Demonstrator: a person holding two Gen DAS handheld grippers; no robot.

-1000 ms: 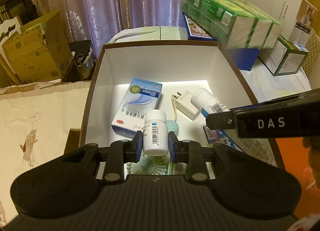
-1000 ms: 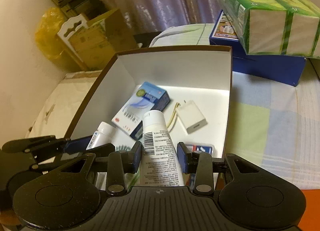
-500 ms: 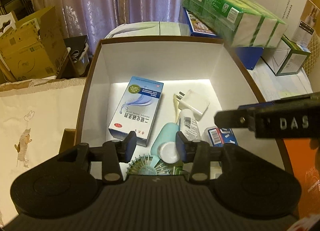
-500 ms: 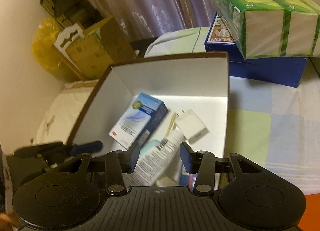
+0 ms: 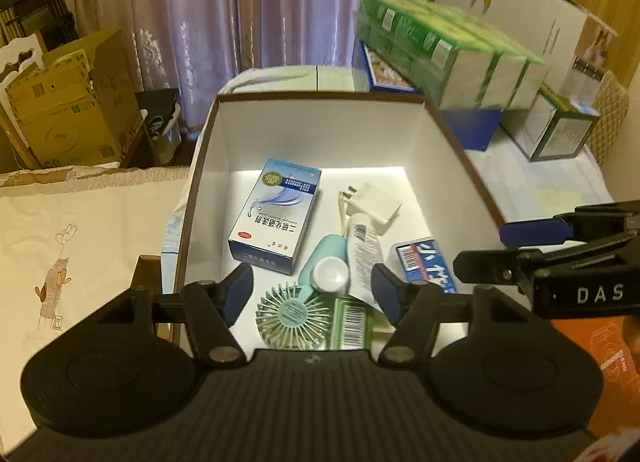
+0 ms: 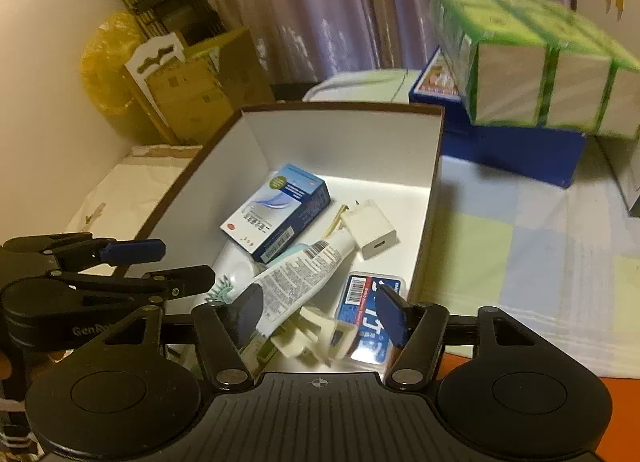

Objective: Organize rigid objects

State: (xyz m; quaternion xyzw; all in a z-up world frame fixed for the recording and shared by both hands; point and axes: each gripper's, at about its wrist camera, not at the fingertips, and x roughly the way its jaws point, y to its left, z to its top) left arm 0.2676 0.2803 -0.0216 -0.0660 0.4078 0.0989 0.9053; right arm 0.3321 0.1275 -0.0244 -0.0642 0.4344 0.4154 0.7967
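Observation:
A brown box with white walls (image 5: 320,130) holds a blue medicine carton (image 5: 276,214), a white charger (image 5: 376,202), a teal fan (image 5: 294,316) and a blue pack (image 5: 424,266). A white pill bottle (image 5: 330,274) lies on the fan's handle, with a white tube (image 5: 362,250) beside it. My left gripper (image 5: 312,286) hovers over the box's near end, its jaws opening with nothing gripped. My right gripper (image 6: 320,306) hangs above the tube (image 6: 304,282) and the blue pack (image 6: 368,302). Its jaws are also opening, clear of both.
Green tissue packs (image 6: 536,74) rest on a dark blue box (image 6: 512,150) behind the brown box on the right. Cardboard cartons (image 5: 68,102) stand at the left by the curtain. An embroidered cloth (image 5: 80,230) lies left of the box, a checked cloth (image 6: 520,230) right.
Both grippers opened. The left let go of the pill bottle and the right let go of the tube; both now lie in the box. Both grippers drew back slightly.

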